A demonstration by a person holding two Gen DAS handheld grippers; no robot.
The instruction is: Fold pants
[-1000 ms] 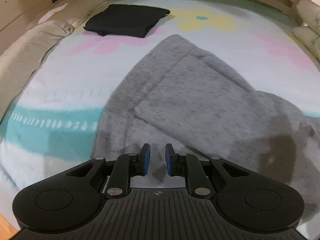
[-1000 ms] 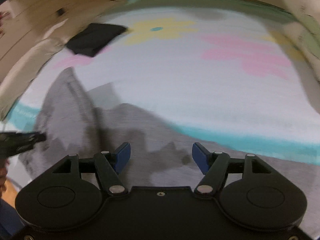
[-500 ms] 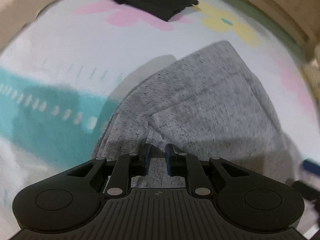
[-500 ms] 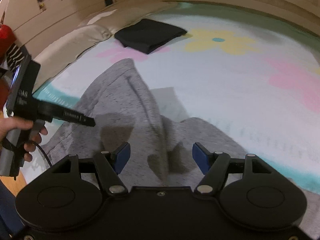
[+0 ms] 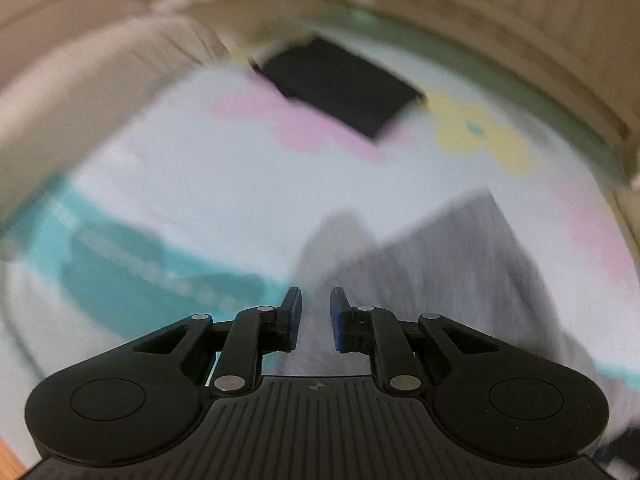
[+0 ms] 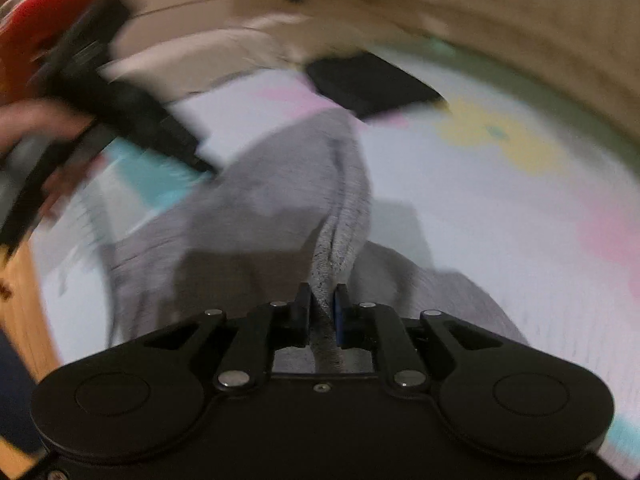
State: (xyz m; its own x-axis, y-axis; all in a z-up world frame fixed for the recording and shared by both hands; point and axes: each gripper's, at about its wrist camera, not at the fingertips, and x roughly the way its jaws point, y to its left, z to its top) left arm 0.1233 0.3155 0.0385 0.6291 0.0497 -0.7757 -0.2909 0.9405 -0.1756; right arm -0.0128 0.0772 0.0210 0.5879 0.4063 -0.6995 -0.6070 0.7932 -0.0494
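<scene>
The grey pants (image 6: 280, 216) lie on the flowered bedsheet (image 6: 500, 216). My right gripper (image 6: 323, 304) is shut on a bunched fold of the grey pants, which runs up between its blue pads. My left gripper (image 5: 315, 312) is nearly closed with grey fabric (image 5: 448, 264) between and behind its pads; blur hides whether it pinches the cloth. The left gripper also shows in the right wrist view (image 6: 120, 108), held in a hand at the pants' left edge. Both views are motion-blurred.
A folded black garment (image 5: 340, 84) lies at the far side of the bed, also in the right wrist view (image 6: 372, 80). A beige pillow (image 5: 80, 100) lies at the left. A wooden headboard (image 5: 480, 12) curves behind. A wooden bed edge (image 6: 24, 300) is at the left.
My right gripper has closed from wide open onto a fold of the pants. My left gripper has moved to the pants' left edge, and both cameras are swinging.
</scene>
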